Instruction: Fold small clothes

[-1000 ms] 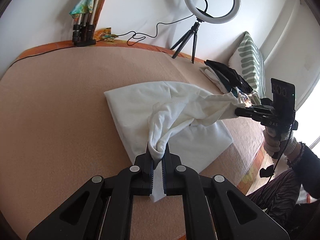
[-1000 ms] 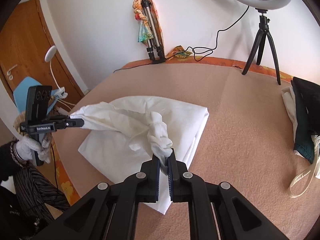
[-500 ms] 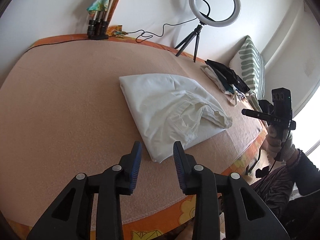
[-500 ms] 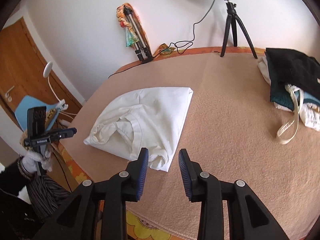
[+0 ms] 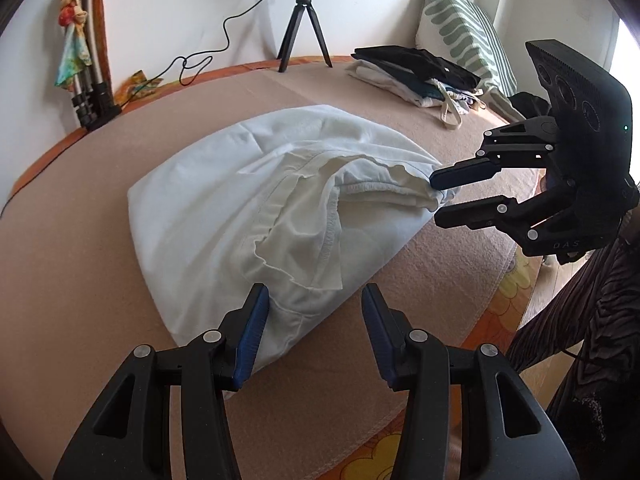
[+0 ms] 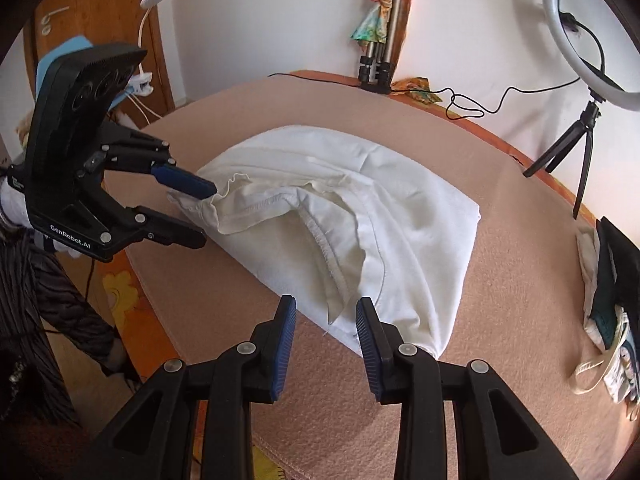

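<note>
Down at the near edge, the left gripper (image 5: pixel 314 334) has its blue-padded fingers (image 5: pixel 252 330) apart, its jaws having just been opening further, with the near hem of the white cotton garment (image 5: pixel 248 216) lying between them but not pinched; one pad sits just beside the cloth; the right gripper (image 6: pixel 326 340) likewise has its fingers (image 6: pixel 285 344) standing apart after letting go, straddling a corner of the same garment (image 6: pixel 400 208) without pressing on it; seen from the left wrist, the right gripper (image 5: pixel 444 194) has its tips at the puckered hem on the garment's far side, one above and one below the cloth edge, though whether they touch it I cannot tell; the garment lies loosely folded and rumpled on the peach-coloured blanket covering the surface (image 5: pixel 72 280), a ribbed seam showing along the fold; further out, a pile of dark and pale folded clothes (image 5: pixel 416 70) sits near a green-and-white patterned cushion (image 5: pixel 460 36); a white ring light on a small black tripod (image 6: pixel 584 80) stands at the back edge, its black cable (image 6: pixel 468 102) trailing across the orange border; a folded silver tripod wrapped in a colourful scarf (image 6: pixel 378 36) leans against the white wall; a person's dark striped sleeve (image 6: pixel 48 292) shows at the side
</note>
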`<state>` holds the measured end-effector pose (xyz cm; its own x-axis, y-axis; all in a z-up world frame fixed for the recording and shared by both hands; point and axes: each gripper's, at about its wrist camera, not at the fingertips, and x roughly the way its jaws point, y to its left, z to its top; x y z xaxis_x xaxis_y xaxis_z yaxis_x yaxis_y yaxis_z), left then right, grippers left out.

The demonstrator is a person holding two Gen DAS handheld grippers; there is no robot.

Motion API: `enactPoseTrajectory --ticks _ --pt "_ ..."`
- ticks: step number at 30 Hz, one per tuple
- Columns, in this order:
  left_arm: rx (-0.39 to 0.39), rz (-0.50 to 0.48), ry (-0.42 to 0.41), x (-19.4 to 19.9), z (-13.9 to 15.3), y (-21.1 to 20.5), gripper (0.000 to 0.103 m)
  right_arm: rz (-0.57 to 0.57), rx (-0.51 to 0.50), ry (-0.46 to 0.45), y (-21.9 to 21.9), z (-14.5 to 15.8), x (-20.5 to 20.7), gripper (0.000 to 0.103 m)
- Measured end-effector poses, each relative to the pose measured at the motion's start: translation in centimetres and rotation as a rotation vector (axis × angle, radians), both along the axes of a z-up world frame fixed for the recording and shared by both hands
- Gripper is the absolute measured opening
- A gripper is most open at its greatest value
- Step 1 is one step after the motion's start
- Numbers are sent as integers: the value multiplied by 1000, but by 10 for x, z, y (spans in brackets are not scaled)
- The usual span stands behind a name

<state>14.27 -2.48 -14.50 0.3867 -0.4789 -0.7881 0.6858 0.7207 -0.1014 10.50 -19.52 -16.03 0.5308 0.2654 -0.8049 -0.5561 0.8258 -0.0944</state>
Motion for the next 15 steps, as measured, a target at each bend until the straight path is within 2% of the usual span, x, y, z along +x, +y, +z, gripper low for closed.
enactPoseTrajectory --ticks 2,4,6,7,8,12,15 --pt "25 4 -6 2 -4 1 47 -6 -54 -10 3 -7 3 29" --pt "9 3 -5 3 -5 6 46 -3 -77 -11 2 -11 4 24" --pt "-15 18 2 7 -5 12 28 3 -88 -15 0 -12 4 15" --pt "-28 25 12 10 -4 15 14 2 -94 -21 -1 -11 4 7" --pt "-44 36 19 12 -3 18 8 2 -97 -28 -2 -10 3 1" --pt "-106 56 27 14 8 33 7 -7 -82 -63 -6 2 3 0" --pt "-142 63 25 12 18 42 6 -22 -10 -80 -15 19 1 0"
